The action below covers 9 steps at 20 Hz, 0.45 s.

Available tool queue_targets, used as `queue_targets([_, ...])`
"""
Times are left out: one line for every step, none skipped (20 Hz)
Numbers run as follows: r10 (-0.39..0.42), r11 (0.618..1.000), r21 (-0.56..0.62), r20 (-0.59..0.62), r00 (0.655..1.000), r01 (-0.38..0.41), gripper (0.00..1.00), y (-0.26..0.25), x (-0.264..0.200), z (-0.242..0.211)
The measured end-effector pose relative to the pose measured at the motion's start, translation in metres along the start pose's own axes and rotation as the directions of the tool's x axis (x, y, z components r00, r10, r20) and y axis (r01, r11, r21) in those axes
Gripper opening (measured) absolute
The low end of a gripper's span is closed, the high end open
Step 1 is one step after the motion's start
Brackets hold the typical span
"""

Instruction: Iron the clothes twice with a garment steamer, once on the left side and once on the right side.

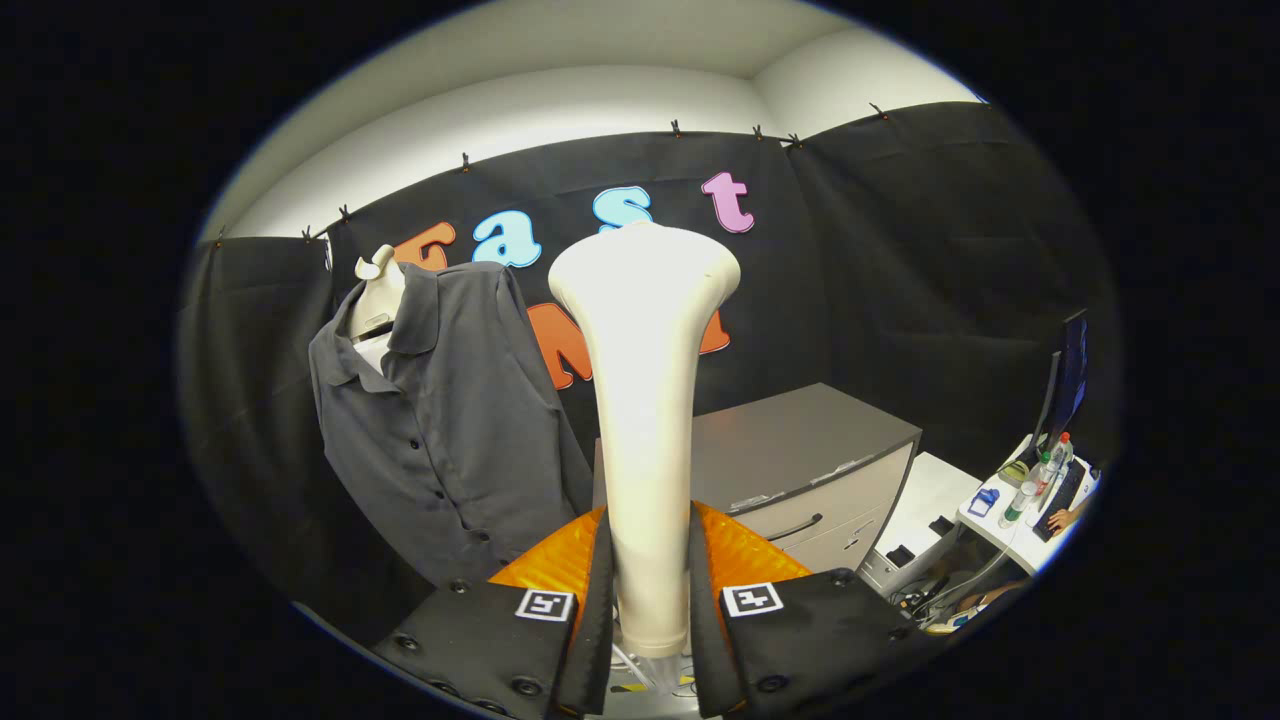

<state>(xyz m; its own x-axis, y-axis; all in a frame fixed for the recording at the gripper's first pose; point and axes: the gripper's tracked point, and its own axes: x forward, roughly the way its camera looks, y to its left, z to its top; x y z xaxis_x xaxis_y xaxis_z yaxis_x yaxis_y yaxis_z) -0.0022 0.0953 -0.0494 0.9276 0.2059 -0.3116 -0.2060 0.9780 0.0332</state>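
Note:
A cream garment steamer stands upright between my fingers, its flared head up top and its handle clamped low down. My gripper is shut on that handle, both fingers pressed against its sides. A dark grey button-up shirt hangs on a pale mannequin torso to the left of the steamer and some way beyond it. The steamer head is apart from the shirt, level with its collar and shoulder.
A grey drawer cabinet stands behind the steamer to the right. Further right sits a white desk with bottles, a keyboard, a monitor and a person's hand. Black cloth walls enclose the booth.

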Motion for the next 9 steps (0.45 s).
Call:
queue_targets([0.0, 1.0, 0.0, -0.003, 1.0, 0.0, 0.4, 0.0002, 0.0009, -0.0012])
queue_targets([0.0, 1.0, -0.002, -0.005, 1.0, 0.0, 0.4, 0.0007, 0.0015, -0.0019])
queue_targets([0.0, 1.0, -0.003, -0.007, 1.0, 0.0, 0.4, 0.0016, 0.0019, -0.0022])
queue_targets([0.001, 1.0, -0.005, -0.008, 1.0, -0.001, 0.4, 0.0031, 0.0022, -0.002])
queue_targets([0.002, 1.0, -0.007, -0.009, 1.0, -0.002, 0.4, 0.0035, 0.0014, -0.0021])
queue_targets([0.002, 1.0, -0.008, -0.009, 1.0, -0.002, 0.4, 0.0044, 0.0019, -0.0017])
queue_targets([0.003, 1.0, -0.01, -0.009, 1.0, -0.003, 0.4, 0.0054, 0.0018, -0.0016])
queue_targets([0.005, 1.0, -0.011, -0.009, 1.0, -0.005, 0.4, 0.0067, 0.0026, -0.0014])
queue_targets([0.007, 1.0, -0.012, -0.011, 1.0, -0.007, 0.4, 0.0065, 0.0023, -0.0013])
